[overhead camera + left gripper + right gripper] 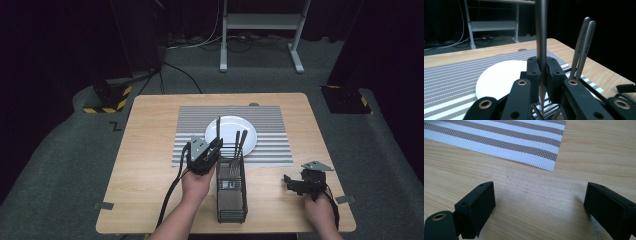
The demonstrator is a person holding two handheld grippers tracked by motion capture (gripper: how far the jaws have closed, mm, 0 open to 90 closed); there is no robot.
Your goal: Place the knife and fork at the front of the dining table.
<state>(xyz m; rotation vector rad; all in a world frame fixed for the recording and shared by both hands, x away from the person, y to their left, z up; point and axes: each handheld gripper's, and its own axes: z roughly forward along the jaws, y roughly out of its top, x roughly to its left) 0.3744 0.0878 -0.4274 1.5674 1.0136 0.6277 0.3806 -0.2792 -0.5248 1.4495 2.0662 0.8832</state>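
My left gripper (216,146) (542,68) is shut on the grey metal handle of an upright utensil (218,126) (541,30), just over the far end of a black mesh cutlery holder (231,196). The utensil's lower end is hidden behind the jaws. Two more grey handles (240,140) (584,42) lean out of the holder beside it. Behind them a white plate (231,131) (499,80) lies on a striped placemat (272,125) (499,137). My right gripper (291,183) (539,202) hovers low over bare wood at the right, open, with nothing between its fingers.
The wooden table (150,150) has bare room left of the placemat and along the front right. A white desk frame (260,30) and cables stand on the floor beyond the far edge. Grey tabs (103,205) mark the front corners.
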